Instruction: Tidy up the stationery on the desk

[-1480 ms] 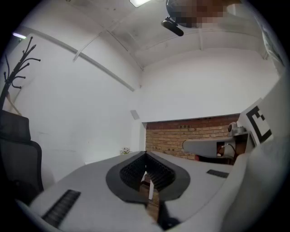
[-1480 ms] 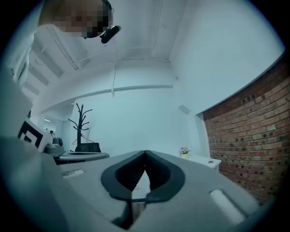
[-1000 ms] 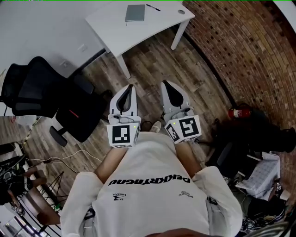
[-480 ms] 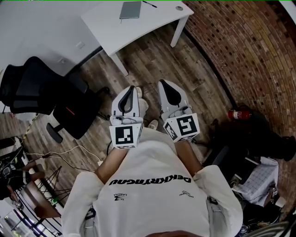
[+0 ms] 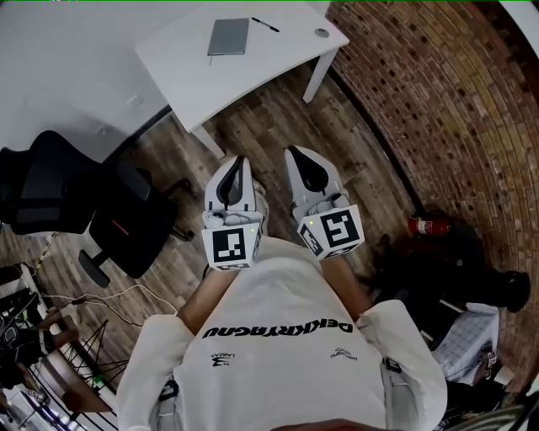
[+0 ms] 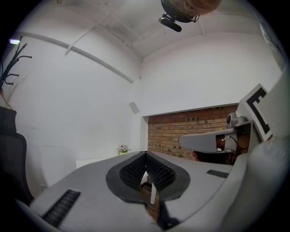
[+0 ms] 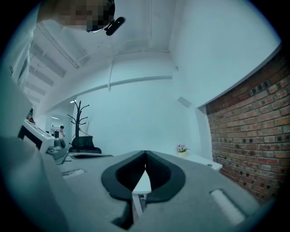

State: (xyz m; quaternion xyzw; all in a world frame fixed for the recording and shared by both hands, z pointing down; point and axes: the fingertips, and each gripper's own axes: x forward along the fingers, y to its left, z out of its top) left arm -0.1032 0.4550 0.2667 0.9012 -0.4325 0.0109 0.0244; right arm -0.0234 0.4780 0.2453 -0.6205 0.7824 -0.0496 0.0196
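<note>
Wood-plank floor and a curved brick wall (image 5: 438, 101) fill the head view, and up at the top stands the white desk (image 5: 253, 80) with the stationery on it: a grey notebook (image 5: 228, 36) lying flat, a dark pen (image 5: 264, 24) just beside its far right corner, and a small round item (image 5: 322, 34) near the desk's right end, too small to name. The person stands well short of all that, with both tools held out at waist height. The left gripper (image 5: 237, 164) has its jaws pressed together on nothing, and the right gripper (image 5: 296, 156) is likewise clenched and empty; each gripper view shows the ribbed pads meeting at the tip with only the room beyond. The step in hand looks like the approach, and doing it well likely means closing right up to the desk edge, passing the black office chair (image 5: 76, 202) on the left, and parting the jaws before reaching, since a thin pen needs a low, square pinch. Against the frame a second ago, the desk now shows more fully and lower in view, the notebook has drifted leftward, the chair has slid toward the left edge, and both tools keep the same closed posture.
</note>
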